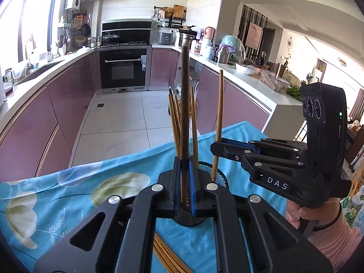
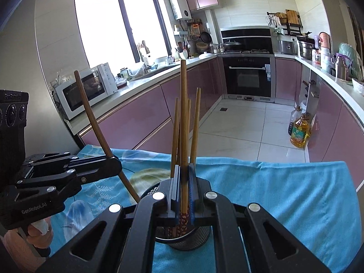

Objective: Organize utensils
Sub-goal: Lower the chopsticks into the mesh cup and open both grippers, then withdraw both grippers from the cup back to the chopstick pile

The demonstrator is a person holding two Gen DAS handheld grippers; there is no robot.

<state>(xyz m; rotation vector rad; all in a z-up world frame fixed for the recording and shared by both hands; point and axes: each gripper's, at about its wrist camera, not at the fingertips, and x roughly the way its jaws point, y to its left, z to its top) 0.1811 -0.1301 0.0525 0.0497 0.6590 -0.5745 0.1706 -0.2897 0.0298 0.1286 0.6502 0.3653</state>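
Note:
A black mesh cup [image 1: 221, 178] stands on a blue flowered cloth [image 1: 68, 195], with several wooden chopsticks [image 1: 193, 113] upright in it. In the left wrist view my left gripper [image 1: 184, 170] is shut on a dark brown chopstick [image 1: 185, 91], held upright just above the cup. My right gripper [image 1: 215, 145] comes in from the right, shut on a lighter chopstick [image 1: 219, 113] whose lower tip is at the cup's rim. In the right wrist view the right gripper [image 2: 183, 177] holds its chopstick [image 2: 183, 113] with the patterned end inside the cup [image 2: 200, 234]. The left gripper [image 2: 115, 161] holds its chopstick [image 2: 91, 118] slanted.
More chopsticks [image 1: 168, 257] lie on the cloth below my left gripper. Beyond the table edge are a tiled floor [image 2: 238, 132], purple cabinets, an oven [image 2: 248, 77] and a microwave [image 2: 84, 91]. An oil bottle [image 2: 300, 132] stands on the floor at the right.

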